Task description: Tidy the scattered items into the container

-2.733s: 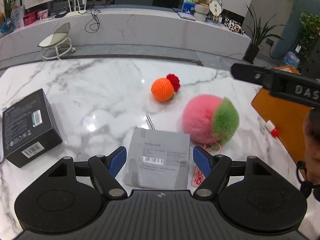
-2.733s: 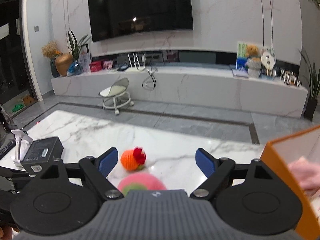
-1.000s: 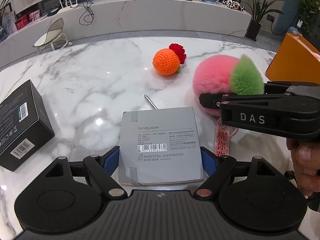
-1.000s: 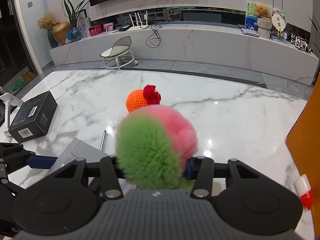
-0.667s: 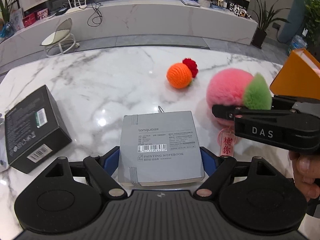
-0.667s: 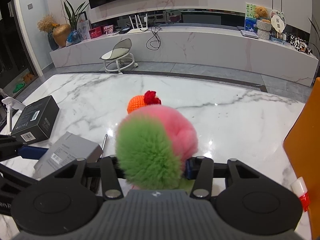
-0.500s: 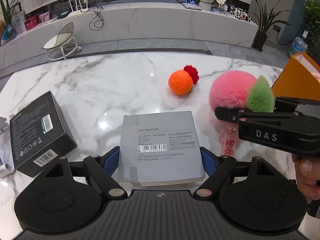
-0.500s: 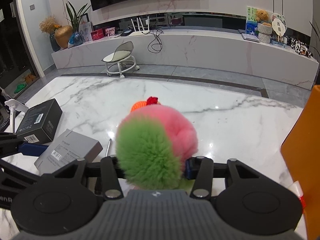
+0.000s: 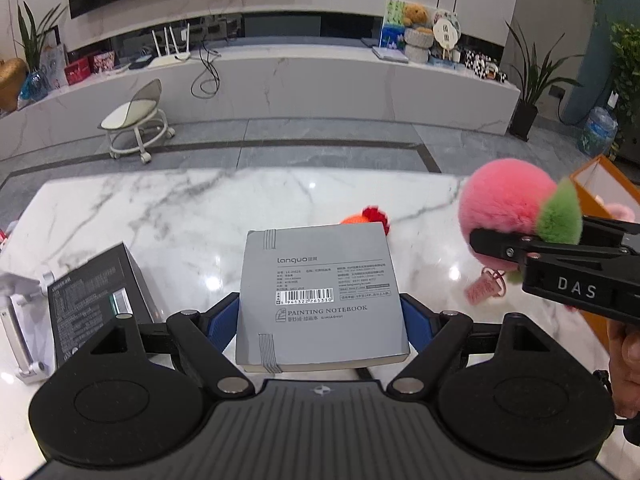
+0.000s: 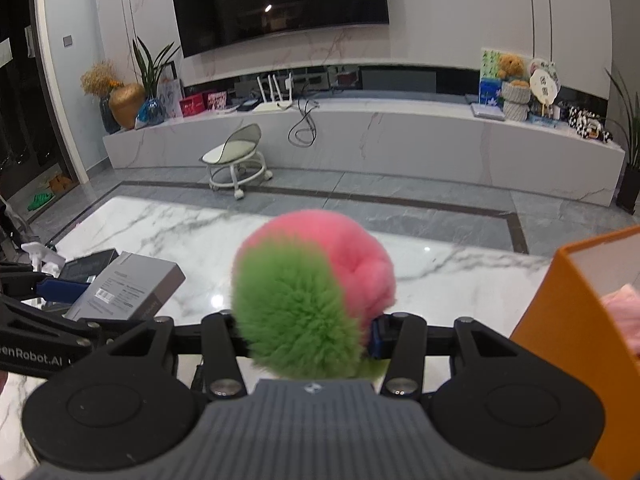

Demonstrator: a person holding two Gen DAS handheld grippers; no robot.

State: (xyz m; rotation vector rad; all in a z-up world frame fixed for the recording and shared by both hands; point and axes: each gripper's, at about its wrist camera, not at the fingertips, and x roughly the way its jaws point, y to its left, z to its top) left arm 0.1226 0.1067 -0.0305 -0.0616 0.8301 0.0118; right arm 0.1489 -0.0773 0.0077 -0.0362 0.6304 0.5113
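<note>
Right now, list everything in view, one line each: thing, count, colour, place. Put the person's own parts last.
painting notebook: 1, grey, held off the table between the left gripper's fingers
plush peach: 1, pink and green with a pink tag, held in the right gripper above the table
crochet ball: 1, orange and red, on the table, mostly hidden behind the notebook
black box: 1, black, table's left side
white stand: 1, white, left of the black box
orange container: 1, orange, table's right edge, something pink inside
marble table: 1, white with grey veins
left gripper: 1, black with blue pads
right gripper: 1, black
hand: 1, on the right gripper's handle
</note>
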